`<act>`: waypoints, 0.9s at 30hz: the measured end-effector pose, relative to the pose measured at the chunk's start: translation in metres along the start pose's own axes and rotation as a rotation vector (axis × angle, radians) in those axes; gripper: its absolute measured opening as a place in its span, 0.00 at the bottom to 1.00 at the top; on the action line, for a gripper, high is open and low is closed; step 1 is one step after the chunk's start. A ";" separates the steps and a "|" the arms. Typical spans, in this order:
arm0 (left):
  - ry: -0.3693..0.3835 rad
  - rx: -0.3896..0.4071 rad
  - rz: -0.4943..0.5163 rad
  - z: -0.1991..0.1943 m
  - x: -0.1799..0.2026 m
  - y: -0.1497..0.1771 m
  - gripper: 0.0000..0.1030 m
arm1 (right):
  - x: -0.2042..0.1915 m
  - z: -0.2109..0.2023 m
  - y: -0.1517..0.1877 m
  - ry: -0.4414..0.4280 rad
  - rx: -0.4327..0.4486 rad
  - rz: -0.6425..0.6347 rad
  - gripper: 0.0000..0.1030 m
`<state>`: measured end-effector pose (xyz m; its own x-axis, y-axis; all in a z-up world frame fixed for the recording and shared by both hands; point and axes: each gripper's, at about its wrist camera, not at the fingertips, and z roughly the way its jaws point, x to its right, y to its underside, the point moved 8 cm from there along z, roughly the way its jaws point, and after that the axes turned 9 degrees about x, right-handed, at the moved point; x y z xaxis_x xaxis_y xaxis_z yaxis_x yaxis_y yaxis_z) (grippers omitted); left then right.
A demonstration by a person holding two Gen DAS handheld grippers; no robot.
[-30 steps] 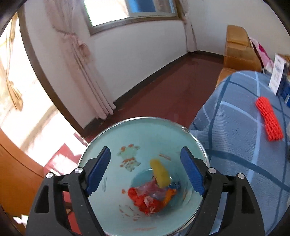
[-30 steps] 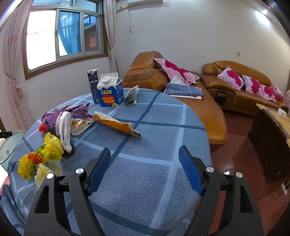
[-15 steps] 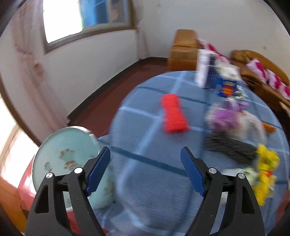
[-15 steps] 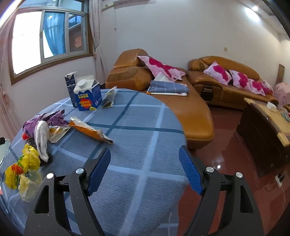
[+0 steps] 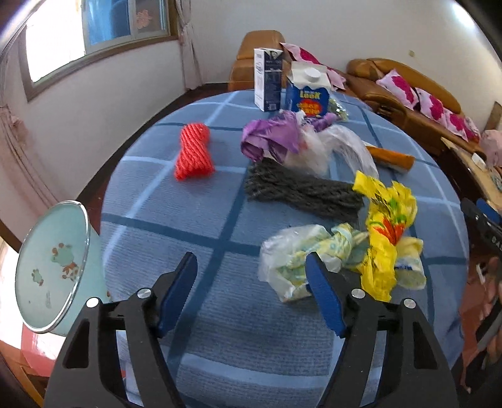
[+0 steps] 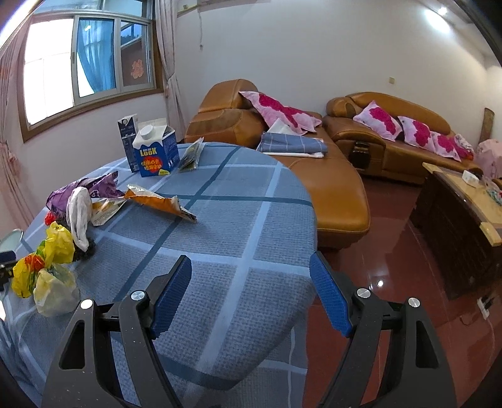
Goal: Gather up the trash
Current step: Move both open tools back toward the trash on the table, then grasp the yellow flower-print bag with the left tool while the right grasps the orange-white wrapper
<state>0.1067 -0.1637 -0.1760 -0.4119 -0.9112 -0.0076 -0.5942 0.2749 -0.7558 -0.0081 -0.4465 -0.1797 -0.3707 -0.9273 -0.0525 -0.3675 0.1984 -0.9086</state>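
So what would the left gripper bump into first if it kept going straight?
Probably the blue tablecloth: the left gripper points down at bare cloth between its open fingers. The clear bag lies just right of that line.

Daylight pours in from the wood-framed window [image 6: 88,66], whose panes are blown out to white, and a ceiling lamp [image 6: 434,12] adds a bright spot high on the right wall. The glossy red-brown floor [image 6: 392,292] carries small glints of glare. Both fisheye views bend straight lines and darken to black at the corners, while the round blue checked tabletop [image 5: 219,201] looks slightly soft with motion blur in the left view.
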 end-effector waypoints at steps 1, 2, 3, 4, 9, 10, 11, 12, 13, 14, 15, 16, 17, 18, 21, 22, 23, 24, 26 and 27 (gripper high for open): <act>-0.003 0.003 0.007 -0.002 0.000 0.001 0.68 | 0.000 0.000 0.000 -0.001 0.002 0.001 0.75; -0.007 0.003 0.011 -0.005 -0.001 0.002 0.68 | 0.000 0.000 0.000 -0.004 0.002 0.003 0.75; -0.003 0.006 0.008 -0.009 -0.001 0.002 0.68 | -0.001 0.000 0.001 -0.007 0.001 0.005 0.75; 0.001 0.021 0.015 -0.016 0.000 0.001 0.68 | -0.001 0.000 0.001 -0.009 0.000 0.006 0.75; 0.033 0.072 0.061 -0.047 0.022 -0.005 0.68 | -0.002 0.000 0.003 -0.002 0.001 -0.008 0.75; 0.047 0.077 0.065 -0.051 0.030 -0.006 0.66 | 0.000 -0.002 0.003 0.007 0.005 -0.014 0.75; 0.061 0.080 0.065 -0.052 0.037 -0.006 0.62 | 0.002 -0.004 0.002 0.017 0.009 -0.016 0.75; 0.073 0.078 0.072 -0.052 0.043 -0.006 0.59 | 0.006 -0.006 0.002 0.023 0.014 -0.012 0.75; 0.083 0.067 0.085 -0.049 0.051 -0.004 0.54 | 0.008 -0.008 0.003 0.026 0.015 -0.007 0.75; 0.091 0.055 0.091 -0.046 0.056 -0.002 0.50 | 0.011 -0.010 0.004 0.029 0.016 -0.002 0.75; 0.112 0.031 0.093 -0.040 0.063 0.002 0.47 | 0.014 -0.011 0.006 0.032 0.015 0.003 0.75; 0.124 0.017 0.095 -0.036 0.067 0.004 0.39 | 0.016 -0.011 0.008 0.034 0.012 0.007 0.75; 0.136 0.006 0.098 -0.031 0.071 0.006 0.33 | 0.017 -0.010 0.010 0.035 0.008 0.011 0.75; 0.147 -0.004 0.100 -0.026 0.074 0.008 0.27 | 0.019 -0.008 0.012 0.035 0.001 0.019 0.75; 0.175 -0.037 0.079 -0.018 0.074 0.009 0.19 | 0.020 -0.003 0.015 0.025 -0.011 0.044 0.75; 0.172 -0.029 0.085 -0.020 0.072 0.007 0.19 | 0.020 -0.003 0.014 0.023 -0.007 0.046 0.75; 0.172 -0.019 0.092 -0.023 0.071 0.004 0.19 | 0.019 -0.003 0.012 0.020 -0.004 0.045 0.75; 0.173 -0.006 0.100 -0.027 0.068 0.000 0.18 | 0.017 -0.003 0.010 0.014 0.001 0.048 0.75; 0.160 0.024 0.125 -0.036 0.061 -0.009 0.18 | 0.013 -0.001 0.003 -0.010 0.004 0.068 0.75; 0.155 0.035 0.128 -0.041 0.056 -0.015 0.18 | 0.010 -0.001 -0.001 -0.022 0.009 0.077 0.75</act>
<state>0.0642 -0.2060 -0.1386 -0.5855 -0.8106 -0.0060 -0.5069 0.3719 -0.7777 -0.0121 -0.4557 -0.1790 -0.3786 -0.9162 -0.1314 -0.3308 0.2666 -0.9053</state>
